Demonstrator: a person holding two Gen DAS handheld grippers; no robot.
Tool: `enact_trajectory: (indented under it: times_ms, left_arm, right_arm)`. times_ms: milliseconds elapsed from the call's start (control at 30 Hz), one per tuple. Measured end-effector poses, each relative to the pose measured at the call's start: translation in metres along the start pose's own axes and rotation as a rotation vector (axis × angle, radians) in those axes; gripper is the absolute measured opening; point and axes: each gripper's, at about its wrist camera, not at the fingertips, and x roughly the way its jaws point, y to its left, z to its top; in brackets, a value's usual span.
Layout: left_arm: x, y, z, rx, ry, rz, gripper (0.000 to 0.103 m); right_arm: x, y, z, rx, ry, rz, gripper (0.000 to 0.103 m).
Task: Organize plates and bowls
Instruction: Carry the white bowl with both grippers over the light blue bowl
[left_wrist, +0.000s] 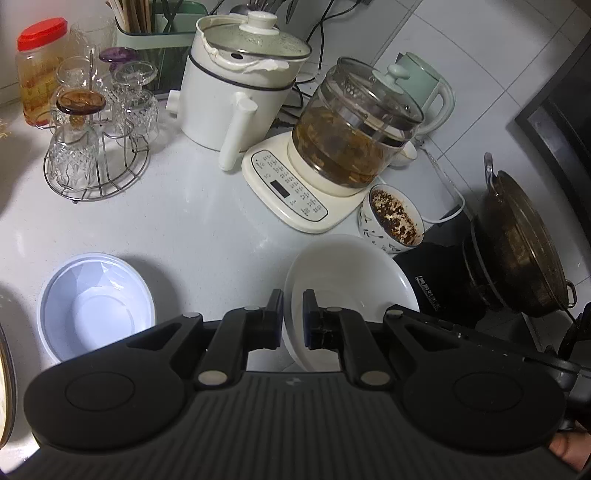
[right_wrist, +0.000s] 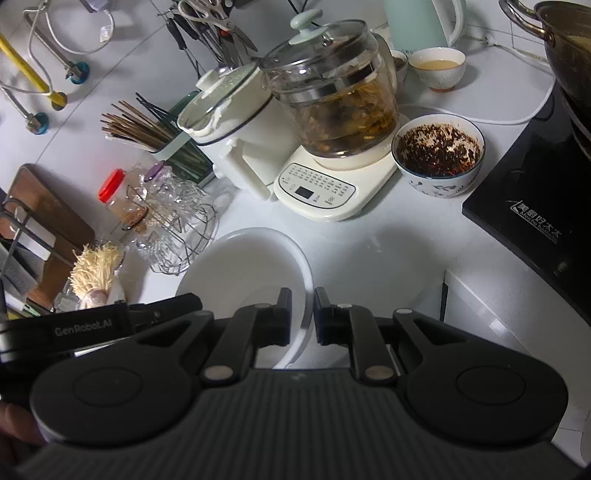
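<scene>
A wide white plate (left_wrist: 351, 288) hangs tilted above the counter, held from both sides. My left gripper (left_wrist: 293, 306) is shut on its left rim, the rim pinched between the two pads. In the right wrist view the same plate (right_wrist: 243, 269) shows its hollow, and my right gripper (right_wrist: 302, 306) is shut on its right rim. The left gripper's black body (right_wrist: 88, 326) reaches in from the left toward the plate's near edge. A white plastic bowl (left_wrist: 96, 306) sits upright on the counter, left of the plate and untouched.
Behind the plate stand a glass kettle on its cream base (left_wrist: 354, 125), a white electric pot (left_wrist: 240, 81), a wire rack of glasses (left_wrist: 96, 140) and a bowl of chili flakes (right_wrist: 437, 155). An induction hob (right_wrist: 535, 206) with a pan lies right; a small cup (right_wrist: 437, 68) stands behind.
</scene>
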Motion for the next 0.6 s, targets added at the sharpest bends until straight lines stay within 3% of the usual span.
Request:
enact_trajectory:
  times_ms: [267,600]
  left_arm:
    - [-0.014,0.005,0.001,0.002,-0.017,0.007,0.011]
    - [-0.037,0.029,0.000,-0.028,-0.039,0.069,0.011]
  right_arm:
    - [-0.002,0.010,0.001,-0.039,-0.006,0.021,0.016]
    - [0.007,0.037,-0.002,-0.080,-0.004,0.088,0.017]
